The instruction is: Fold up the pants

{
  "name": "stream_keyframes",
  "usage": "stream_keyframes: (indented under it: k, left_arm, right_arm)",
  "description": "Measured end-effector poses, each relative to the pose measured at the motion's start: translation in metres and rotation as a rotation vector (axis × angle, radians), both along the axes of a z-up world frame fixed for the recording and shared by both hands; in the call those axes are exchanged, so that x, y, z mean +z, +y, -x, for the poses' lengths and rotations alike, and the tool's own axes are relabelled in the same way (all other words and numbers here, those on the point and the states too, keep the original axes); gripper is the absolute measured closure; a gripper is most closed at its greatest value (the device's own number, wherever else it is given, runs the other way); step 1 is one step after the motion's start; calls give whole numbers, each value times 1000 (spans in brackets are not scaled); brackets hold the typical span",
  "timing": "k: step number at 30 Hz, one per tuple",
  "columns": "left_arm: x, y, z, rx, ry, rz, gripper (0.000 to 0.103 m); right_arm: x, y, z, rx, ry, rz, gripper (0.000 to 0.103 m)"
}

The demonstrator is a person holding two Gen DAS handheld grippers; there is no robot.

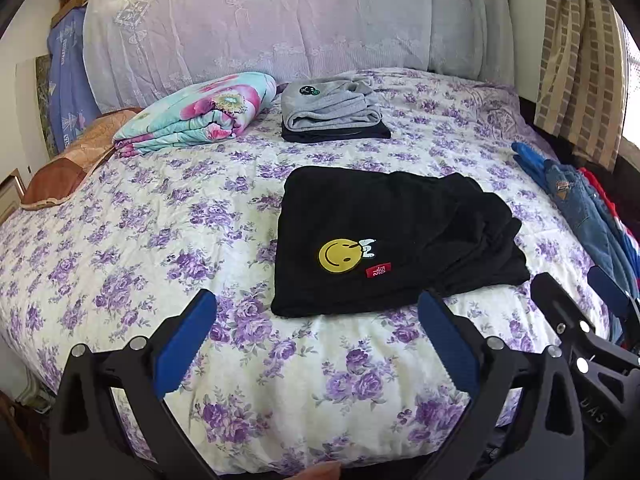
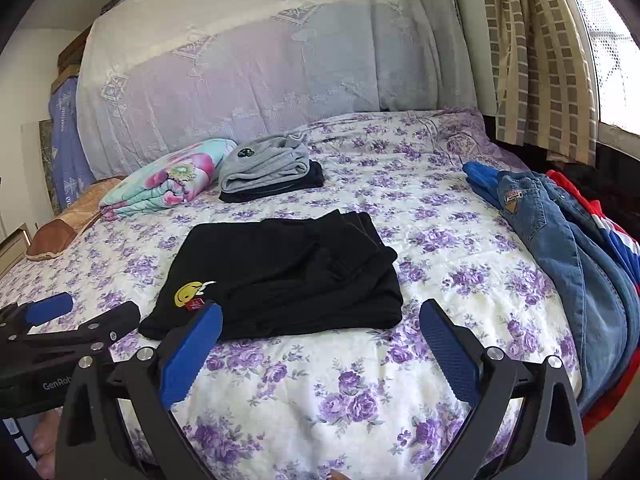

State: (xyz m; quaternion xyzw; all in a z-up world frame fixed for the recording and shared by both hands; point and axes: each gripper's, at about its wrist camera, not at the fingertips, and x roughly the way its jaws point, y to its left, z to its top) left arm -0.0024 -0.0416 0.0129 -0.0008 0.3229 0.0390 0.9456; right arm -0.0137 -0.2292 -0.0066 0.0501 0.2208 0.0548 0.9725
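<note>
I see the bed (image 1: pixel 120 240) filling nearly everything ahead of both sets of fingers, under a cover of purple flowers. Beyond my fingers on the far side, a pale embroidered spread (image 1: pixel 260 20) hangs behind the bed. Out past my right fingers, at the bed's right edge, lies a heap with blue jeans (image 2: pixel 560 248) on top. Far ahead and left of my fingers sits a folded floral blanket (image 1: pixel 192 116), and just beside it a grey garment (image 1: pixel 328 108) stacked on a dark one.

The black pants (image 1: pixel 384 232) lie folded on the bed directly ahead of my left gripper (image 1: pixel 316 344), a little beyond its tips, with a yellow smiley patch (image 1: pixel 338 256) and a small red tag (image 1: pixel 378 271) on the near left corner. My left fingers stand wide apart and hold nothing. My right gripper (image 2: pixel 320 344) hovers just short of the pants' near edge, its fingers also spread wide and empty.
</note>
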Motion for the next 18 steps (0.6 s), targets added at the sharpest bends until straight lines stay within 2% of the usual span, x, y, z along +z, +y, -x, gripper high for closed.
stream_keyframes:
  k: [3, 5, 9, 14, 18]
  left_arm:
    - [2, 5, 4, 14, -19, 17, 4]
    - [4, 8, 6, 20, -29, 25, 4]
    - [1, 12, 9, 40, -22, 34, 4]
    - [-3, 19, 10, 46, -12, 68, 4]
    - [-1, 16, 11, 35, -19, 63, 4]
  right_arm:
    - [7, 1, 13, 134, -82, -70, 4]
    - [7, 5, 14, 179, -87, -77, 4]
    - [5, 21, 12, 111, -46, 41, 4]
    - [13, 11, 20, 80, -106, 4, 4]
    - [14, 5, 16, 42, -100, 4, 4]
